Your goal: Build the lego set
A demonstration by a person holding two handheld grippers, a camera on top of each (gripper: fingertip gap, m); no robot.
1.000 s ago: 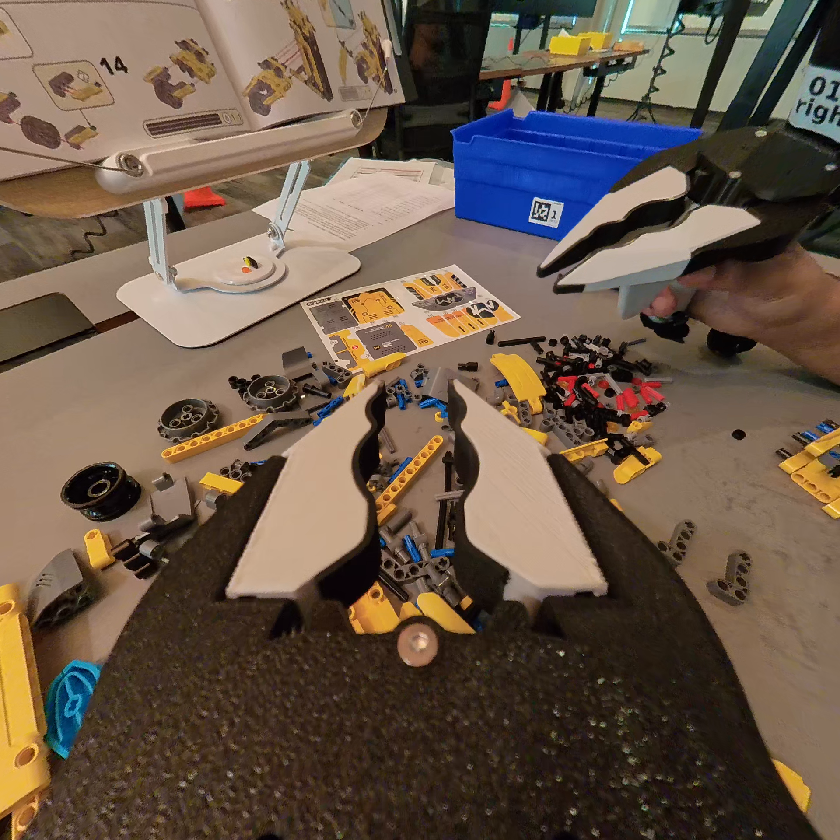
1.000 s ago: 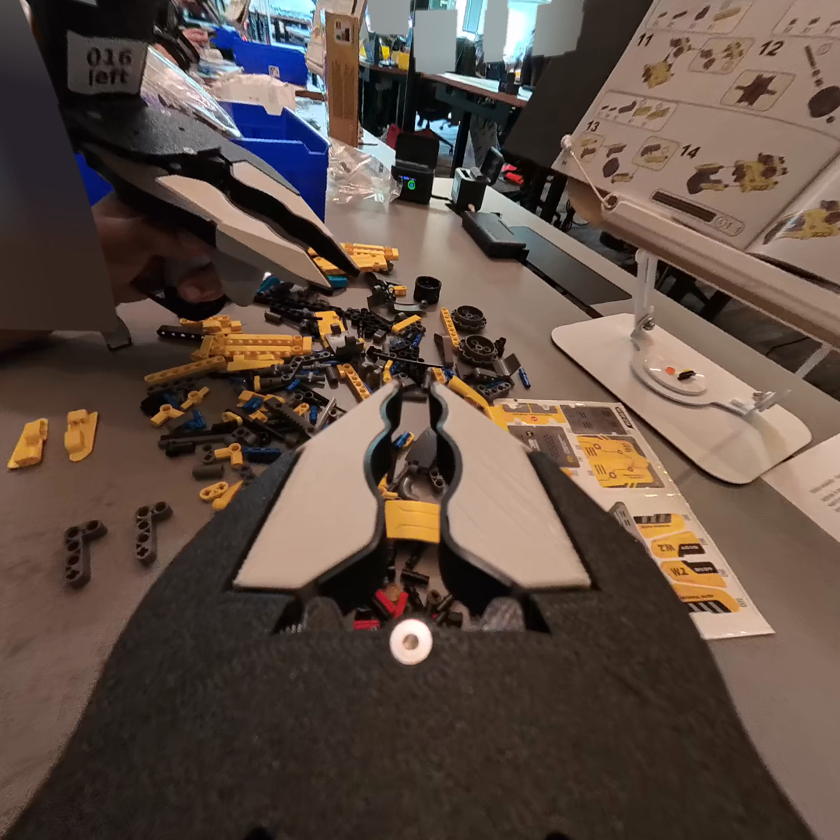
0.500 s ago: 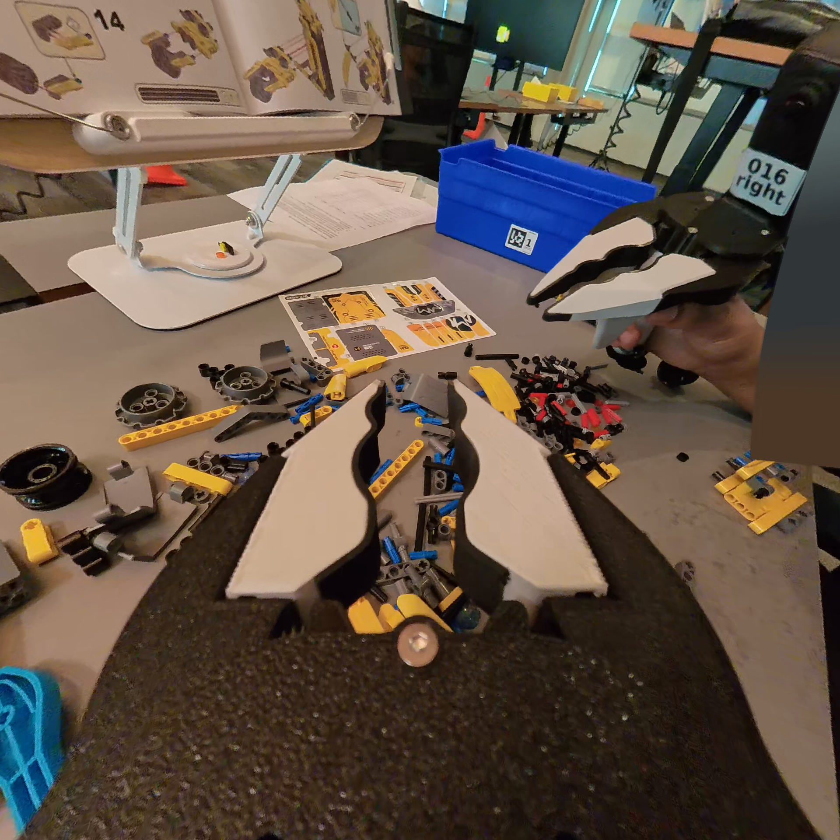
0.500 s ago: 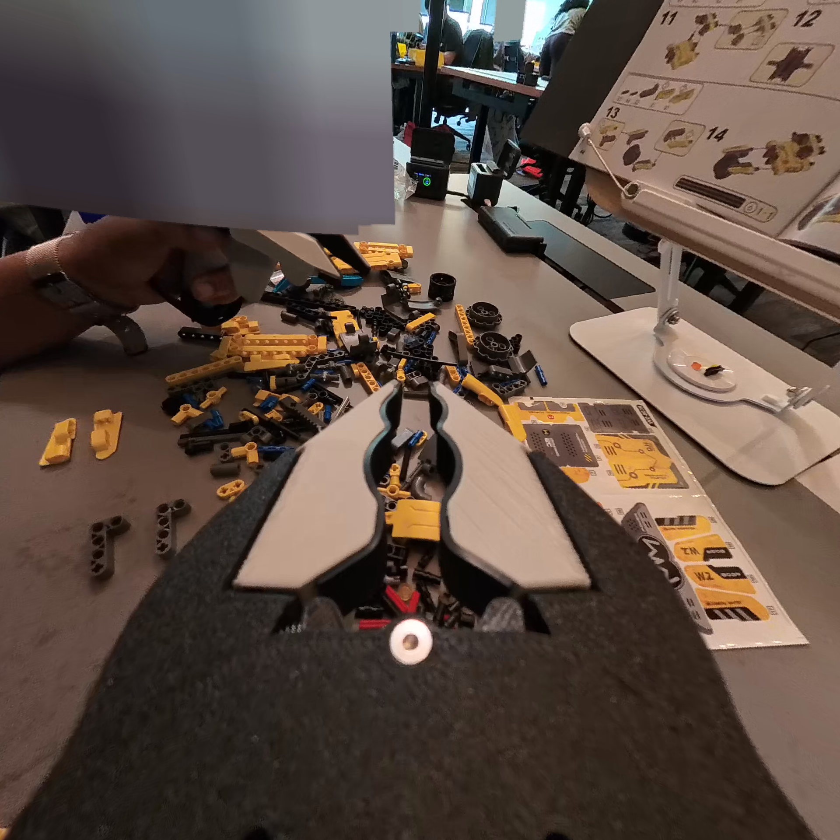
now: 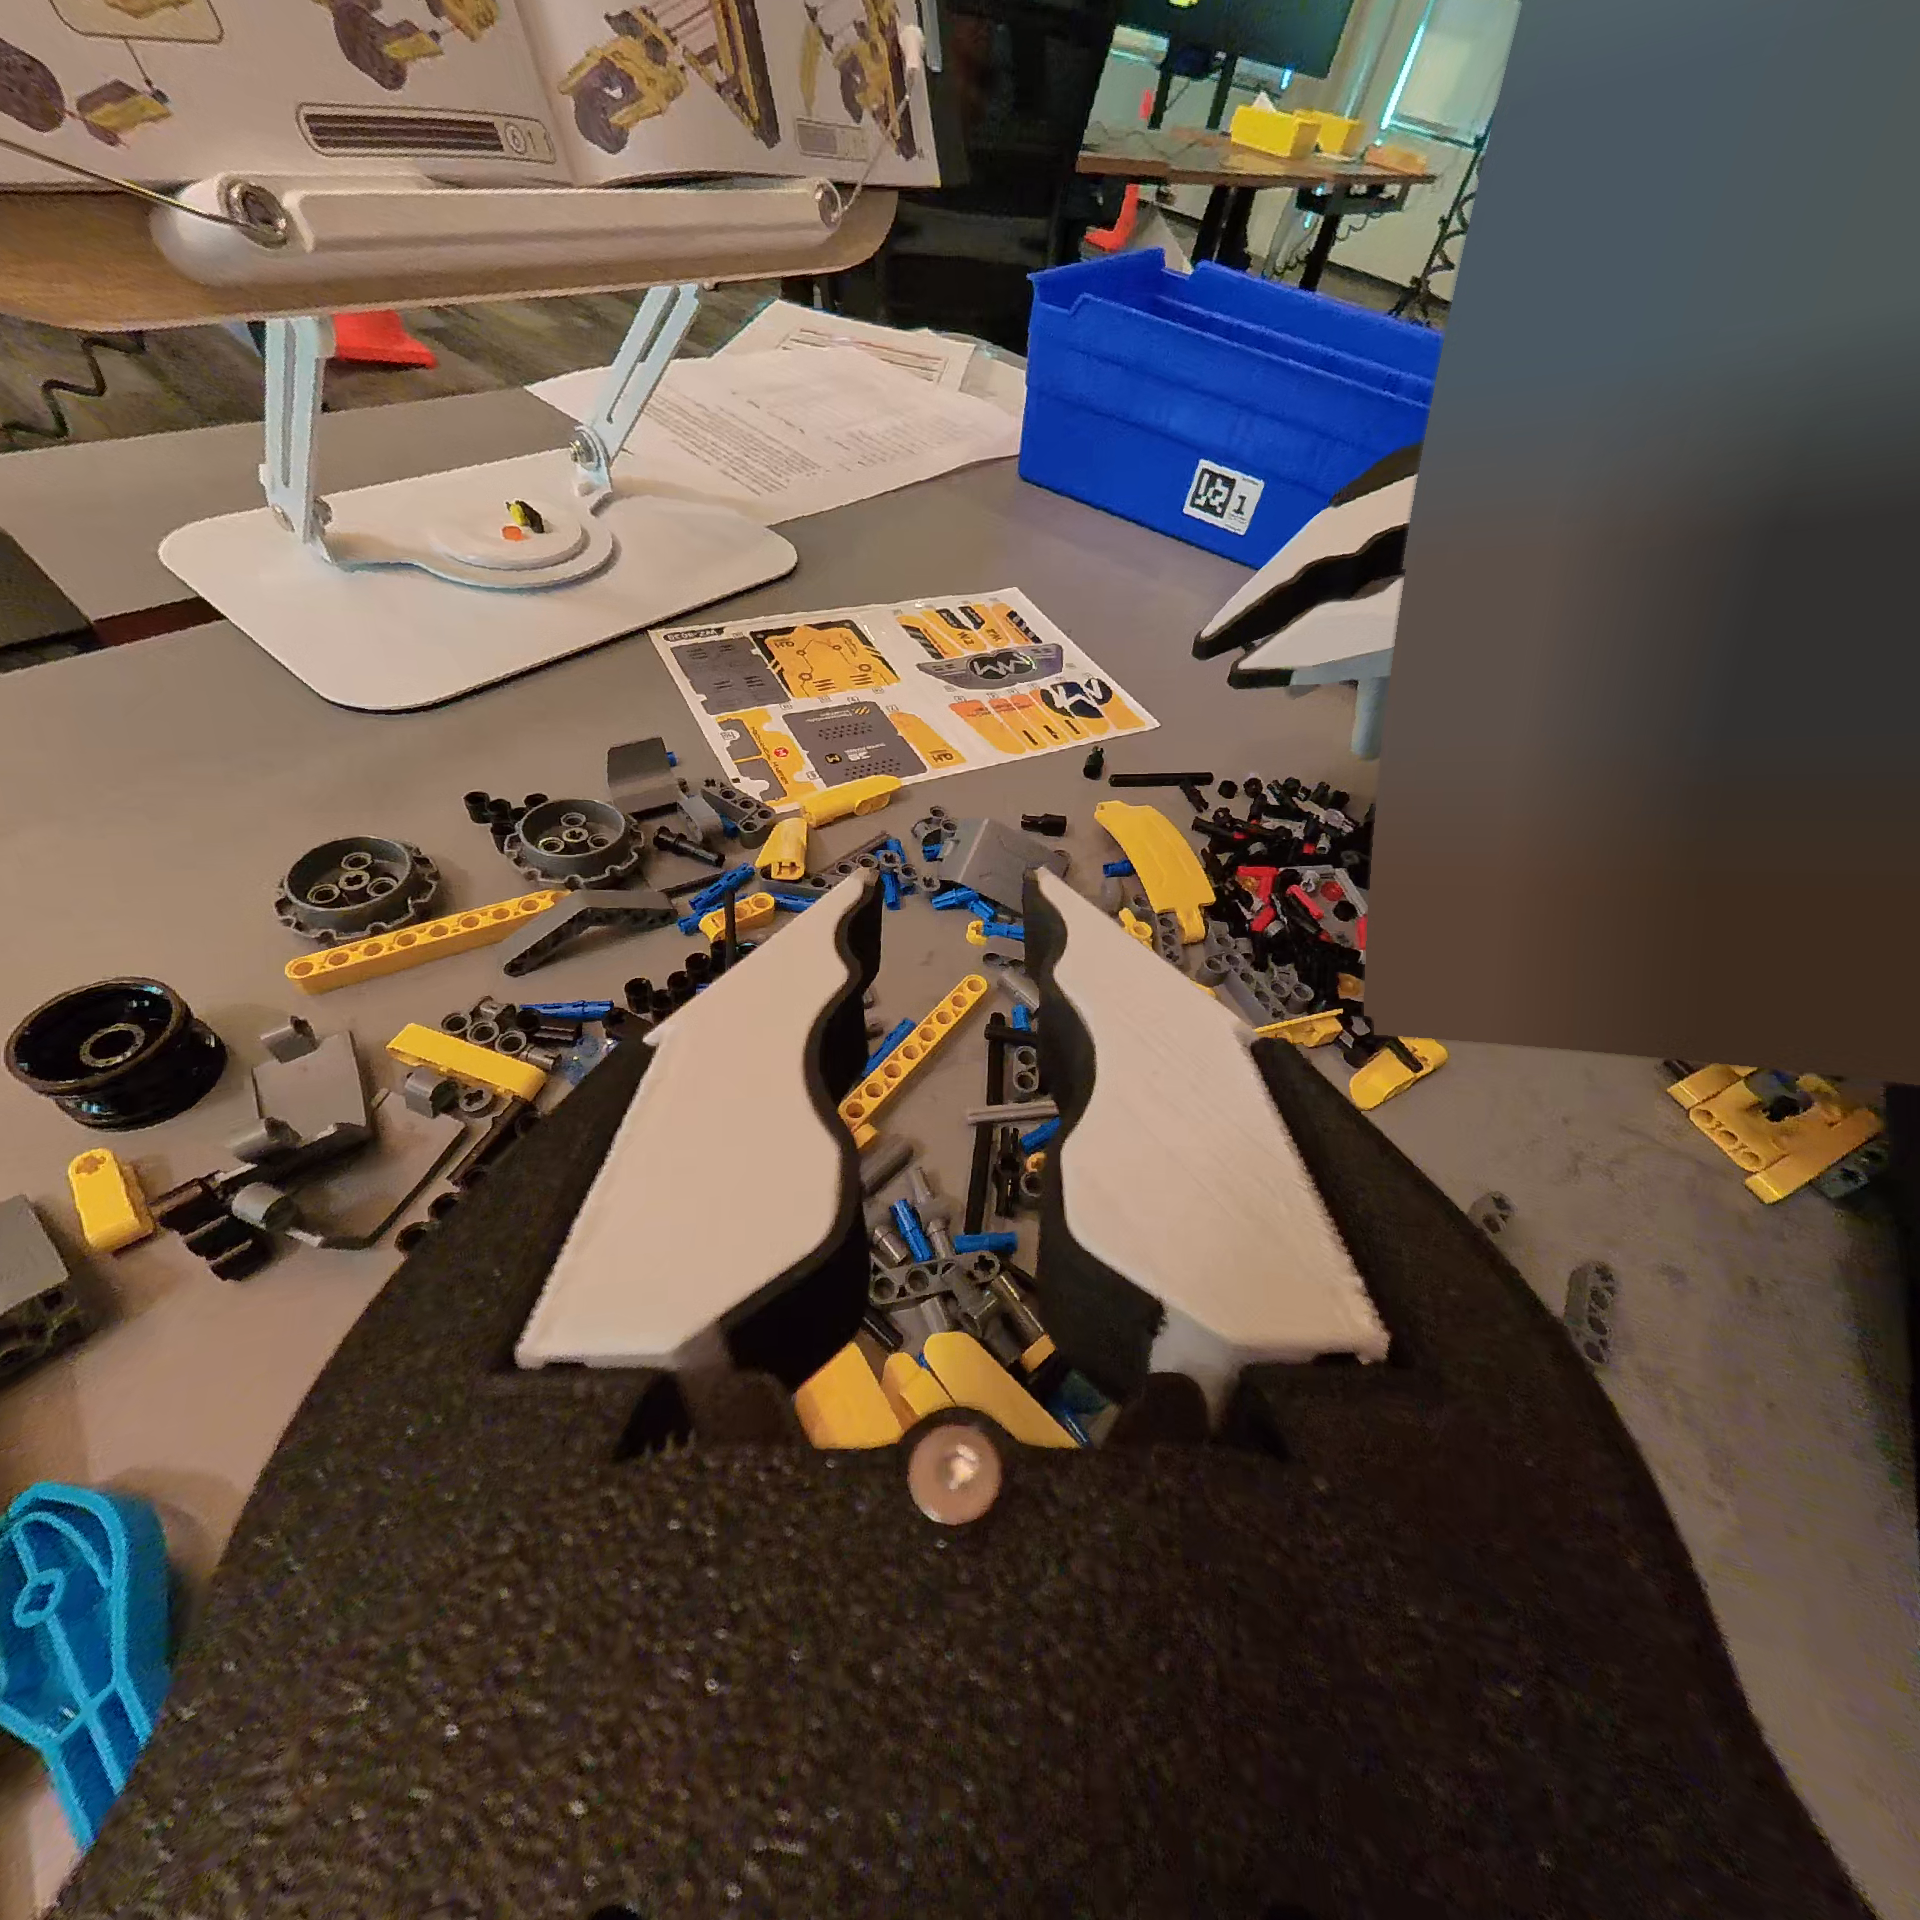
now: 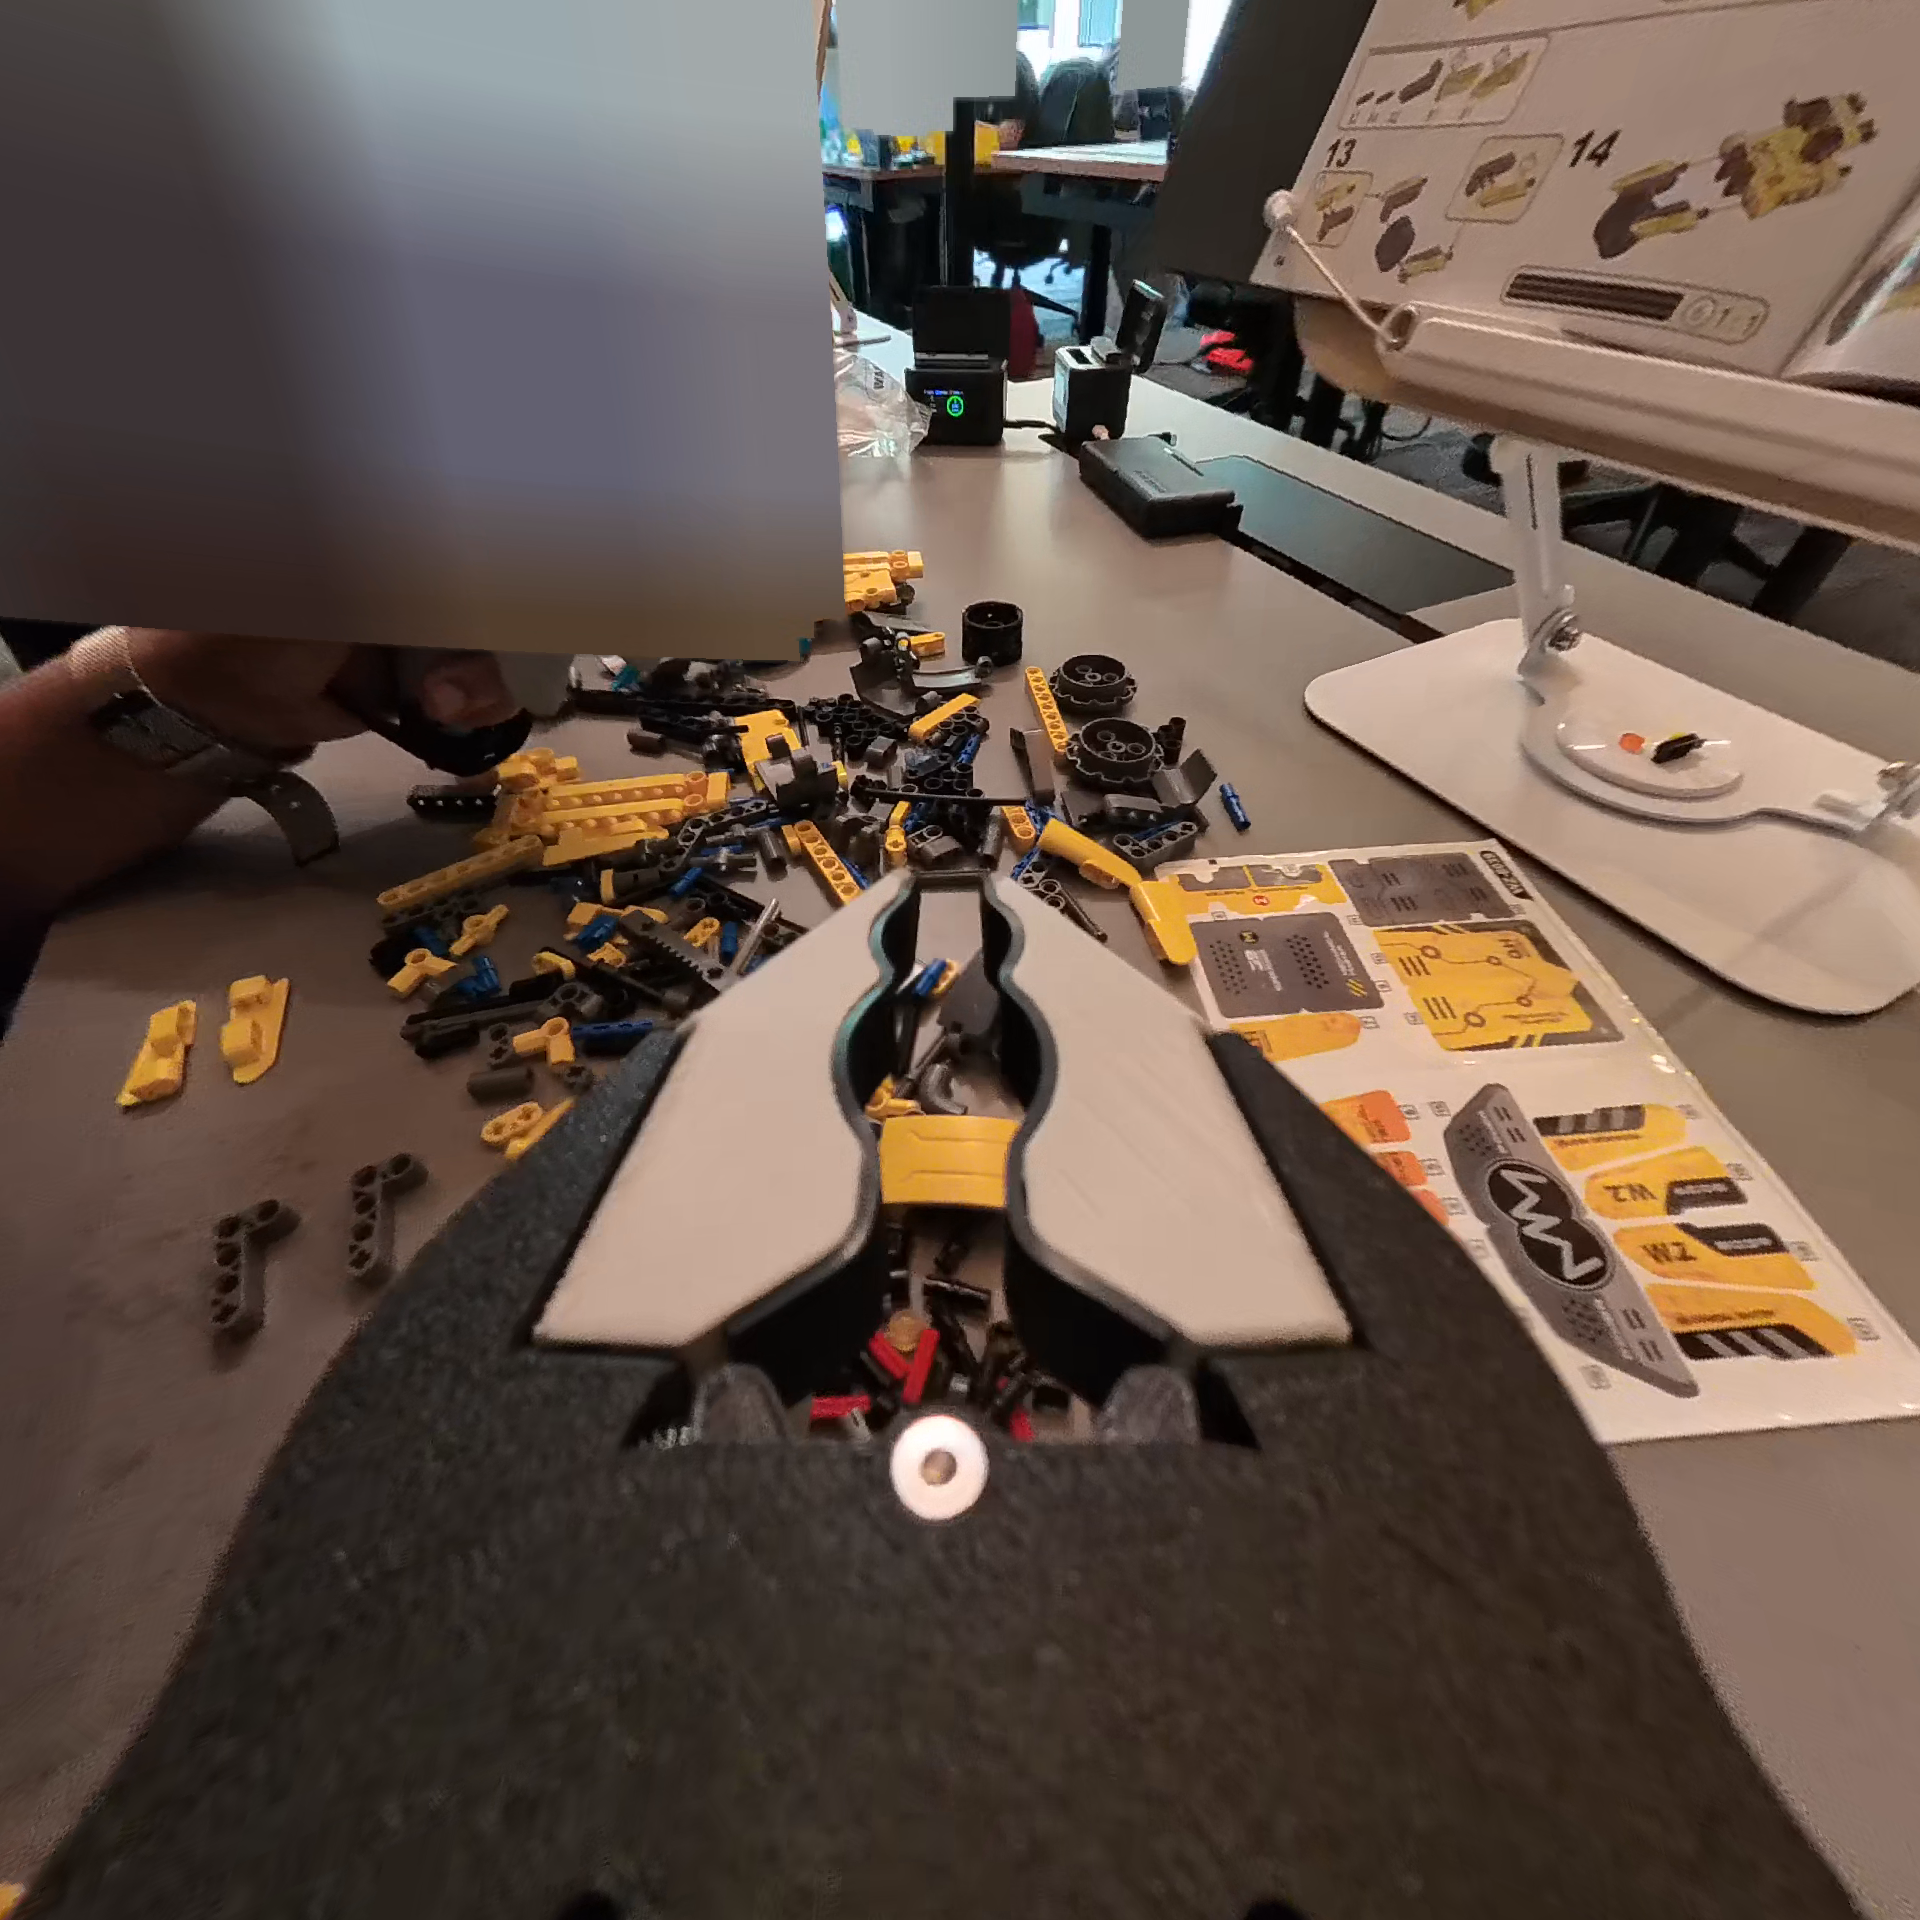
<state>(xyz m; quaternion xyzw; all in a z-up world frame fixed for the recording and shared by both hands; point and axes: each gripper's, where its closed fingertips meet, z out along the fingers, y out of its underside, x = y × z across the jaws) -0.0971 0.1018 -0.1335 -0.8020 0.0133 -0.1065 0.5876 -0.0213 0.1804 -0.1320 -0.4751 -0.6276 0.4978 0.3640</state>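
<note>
Two grippers are hovering over the surface (image 5: 208, 748), and both are standing higher and farther back from the loose parts (image 5: 935, 1039) than a second ago, so I am seeing more of the pile now.

My left gripper (image 5: 951, 894) is hanging half open above the middle of the pile and is holding nothing; a long yellow beam (image 5: 914, 1049) and small blue pins are lying under the gap.

My right gripper (image 6: 948, 883) is almost closed, and a yellow panel (image 6: 943, 1158) is sitting clamped across its jaws, well behind the tips. While the sheet and the parts have been shifting in this view, the panel has been staying at the same place between the jaws, so I am judging that it is held and lifted off the surface.

On the far side the stand (image 5: 468, 603) with the open booklet (image 5: 468, 83) is overhanging the surface, and the sticker sheet (image 5: 904, 686) is lying flat between its foot and the pile. A blue bin (image 5: 1195, 416) is closing the far right corner. A black wheel (image 5: 109, 1049) is lying at the left edge of the pile. Bare room is remaining near the small yellow assembly (image 5: 1777, 1127) on my right.
</note>
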